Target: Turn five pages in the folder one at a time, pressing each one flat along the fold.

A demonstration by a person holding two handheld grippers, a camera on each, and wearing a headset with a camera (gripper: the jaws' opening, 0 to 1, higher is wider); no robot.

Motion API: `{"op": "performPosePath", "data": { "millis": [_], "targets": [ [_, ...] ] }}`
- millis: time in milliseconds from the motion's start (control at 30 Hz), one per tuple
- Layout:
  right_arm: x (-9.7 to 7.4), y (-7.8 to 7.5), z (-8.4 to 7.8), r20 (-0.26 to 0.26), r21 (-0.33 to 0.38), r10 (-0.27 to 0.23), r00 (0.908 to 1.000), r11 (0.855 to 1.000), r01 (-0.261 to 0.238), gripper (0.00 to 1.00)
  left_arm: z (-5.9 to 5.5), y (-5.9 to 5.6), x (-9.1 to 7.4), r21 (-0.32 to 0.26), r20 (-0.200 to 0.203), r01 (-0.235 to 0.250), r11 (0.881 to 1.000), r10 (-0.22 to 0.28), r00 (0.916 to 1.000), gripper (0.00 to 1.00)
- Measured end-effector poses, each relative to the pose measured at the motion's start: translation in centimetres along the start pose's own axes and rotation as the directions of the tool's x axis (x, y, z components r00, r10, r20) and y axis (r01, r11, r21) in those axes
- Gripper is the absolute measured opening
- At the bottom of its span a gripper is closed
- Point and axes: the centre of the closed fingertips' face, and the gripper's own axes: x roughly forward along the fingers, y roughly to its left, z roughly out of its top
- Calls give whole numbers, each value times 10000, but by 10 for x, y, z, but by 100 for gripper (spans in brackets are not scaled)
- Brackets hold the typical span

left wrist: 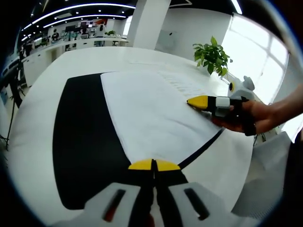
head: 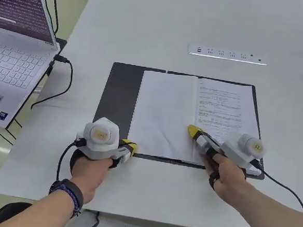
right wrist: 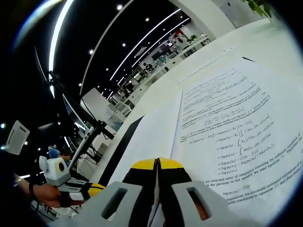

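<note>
Folder [head: 119, 90] lies open flat on the white surface [head: 147, 25], black cover showing on the left. A blank page [head: 162, 109] sits left of the fold [head: 196, 101], a printed page [head: 224, 108] right of it.

Right gripper [head: 194, 130]: yellow tips down on the paper right at the fold, near the folder's bottom edge. In the right gripper view its fingers [right wrist: 144, 165] are pressed together with no gap, nothing seen between them, blank sheet to one side and print to the other.

Left gripper [head: 129, 147]: at the folder's bottom edge, just by the lower left corner of the blank page. Its fingers [left wrist: 142, 165] are also closed tip to tip, gripping nothing visible; whether the tips touch the cover I cannot tell. The two grippers are well apart, with the blank page between them.

Laptop [head: 15, 57] open at far left with a cable [head: 65, 86] running off it. Power strip [head: 227, 54] on the surface beyond the folder.
</note>
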Motion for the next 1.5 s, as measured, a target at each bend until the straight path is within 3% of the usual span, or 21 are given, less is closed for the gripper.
{"op": "performPosePath", "data": {
  "millis": [467,533,933,1100,1167,1233,1300,1400,1467,1500],
  "targets": [
    [-24,7,-30,-664,-281,197,9976,9994,-216,0,0,-1,0,298,-235,-11,9996,18,9997,0],
    [-29,10,-36,-952,-483,259,9951,9984,-306,0,0,-1,0,251,-259,-76,9997,82,9996,0],
    [-40,16,-47,-1147,40,47,9934,10000,-43,0,-1,-2,0,444,-770,-313,9985,346,9964,0],
    [-46,20,-50,-1397,224,-102,9901,9997,134,0,-1,-3,-2,-24,-735,-539,9985,536,9959,0],
    [-50,20,-52,-1521,481,-73,9883,9987,148,0,-1,-12,-2,-647,-829,-258,9976,204,9964,5],
    [-55,20,-52,-1555,454,-62,9878,9989,135,0,1,-14,-3,-411,-855,-327,9986,291,9959,10],
    [-61,19,-51,-1572,301,-112,9875,9994,162,0,3,-17,-5,-483,-797,-366,9982,327,9963,13],
    [-72,19,-44,-1536,153,-75,9881,9998,99,4,16,-22,-11,-906,-228,-308,9954,288,9993,15],
    [-83,24,-32,-1224,-130,76,9925,9999,-92,7,29,-27,-19,-1022,302,-223,9945,255,9992,16],
    [-87,25,-30,-1189,-178,151,9928,9997,-173,8,31,-30,-23,-970,337,-245,9950,279,9990,16]
  ]
}}
